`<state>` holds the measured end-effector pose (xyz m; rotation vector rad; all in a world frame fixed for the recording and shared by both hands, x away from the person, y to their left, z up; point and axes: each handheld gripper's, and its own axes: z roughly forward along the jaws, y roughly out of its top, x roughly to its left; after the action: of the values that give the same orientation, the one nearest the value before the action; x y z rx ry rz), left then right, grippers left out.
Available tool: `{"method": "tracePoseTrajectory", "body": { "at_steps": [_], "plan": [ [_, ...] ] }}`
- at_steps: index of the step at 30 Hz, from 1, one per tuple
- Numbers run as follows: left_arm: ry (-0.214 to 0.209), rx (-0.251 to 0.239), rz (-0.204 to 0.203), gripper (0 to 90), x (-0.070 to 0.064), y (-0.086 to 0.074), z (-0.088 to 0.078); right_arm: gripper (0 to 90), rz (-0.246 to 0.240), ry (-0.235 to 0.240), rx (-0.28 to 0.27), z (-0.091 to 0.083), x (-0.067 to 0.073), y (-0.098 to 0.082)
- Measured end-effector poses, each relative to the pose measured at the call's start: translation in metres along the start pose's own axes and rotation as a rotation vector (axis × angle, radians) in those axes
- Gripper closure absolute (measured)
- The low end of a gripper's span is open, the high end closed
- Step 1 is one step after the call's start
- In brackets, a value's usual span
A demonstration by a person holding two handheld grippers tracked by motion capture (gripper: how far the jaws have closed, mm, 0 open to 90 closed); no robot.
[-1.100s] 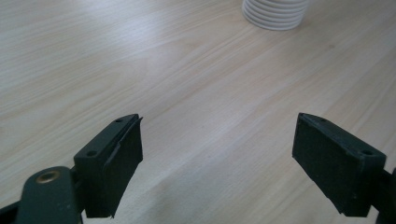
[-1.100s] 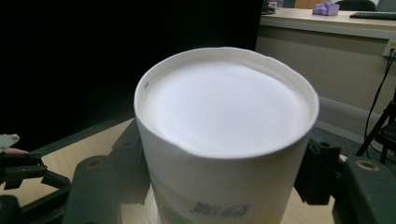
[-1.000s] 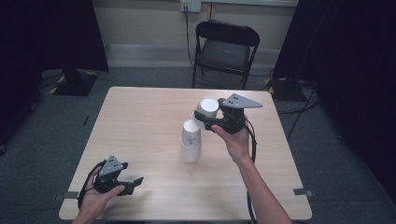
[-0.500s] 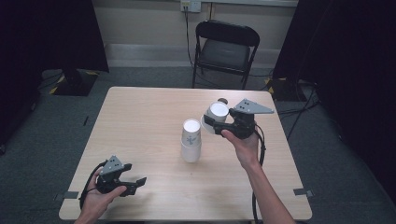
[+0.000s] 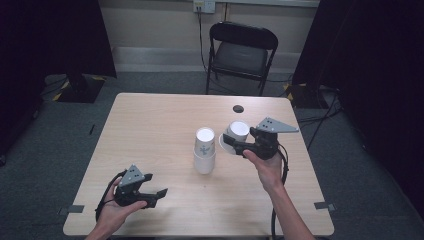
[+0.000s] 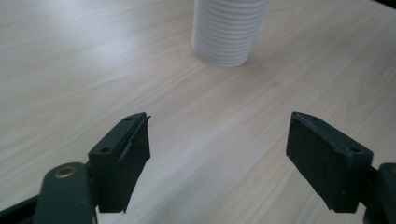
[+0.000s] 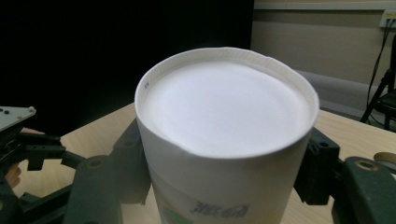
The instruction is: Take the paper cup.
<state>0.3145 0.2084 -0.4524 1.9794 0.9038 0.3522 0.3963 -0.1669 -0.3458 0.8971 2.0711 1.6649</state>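
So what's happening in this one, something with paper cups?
A person works at a wooden table with a gripper in each hand. The right gripper is clamped on an upside-down paper cup, held in the air just right of a stack of upside-down cups standing mid-table. The left gripper is near the table's front left, its empty jaws wide, having just closed a little.

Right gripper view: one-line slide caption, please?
Right gripper jaws clamp an upturned paper cup, base toward the camera, above the table.
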Motion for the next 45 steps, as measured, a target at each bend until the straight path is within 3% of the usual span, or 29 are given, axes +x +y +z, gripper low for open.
{"method": "tracePoseTrajectory", "body": {
  "at_steps": [11,17,20,25,28,31,34,37,39,45],
  "plan": [
    [-0.041,-0.02,0.122,25.6,-0.02,0.026,0.018,34.4,0.029,0.033,0.08,-0.005,0.004,-0.021],
    [-0.054,-0.045,0.124,30.2,-0.025,0.037,0.025,34.4,0.039,0.044,0.095,-0.007,0.006,-0.024],
    [-0.047,-0.049,0.146,31.1,-0.03,0.042,0.03,34.4,0.054,0.039,0.105,-0.006,0.009,-0.029],
    [-0.053,-0.12,0.168,29.8,-0.04,0.048,0.036,34.4,0.068,0.047,0.115,-0.003,0.012,-0.033],
    [-0.05,-0.153,0.189,28.5,-0.044,0.048,0.036,34.4,0.078,0.063,0.11,0.0,0.016,-0.034],
    [-0.049,-0.156,0.218,35.0,-0.044,0.047,0.035,34.4,0.076,0.081,0.116,0.004,0.024,-0.036],
    [-0.073,-0.141,0.229,36.6,-0.045,0.045,0.034,34.4,0.068,0.1,0.117,0.008,0.031,-0.039],
    [-0.072,-0.168,0.23,39.3,-0.046,0.041,0.033,34.4,0.063,0.119,0.135,0.013,0.037,-0.043],
    [-0.063,-0.173,0.255,41.3,-0.048,0.04,0.032,34.4,0.069,0.131,0.138,0.014,0.04,-0.045],
    [-0.102,-0.165,0.265,42.4,-0.054,0.038,0.035,34.4,0.098,0.166,0.139,0.013,0.046,-0.052]
  ]
}}
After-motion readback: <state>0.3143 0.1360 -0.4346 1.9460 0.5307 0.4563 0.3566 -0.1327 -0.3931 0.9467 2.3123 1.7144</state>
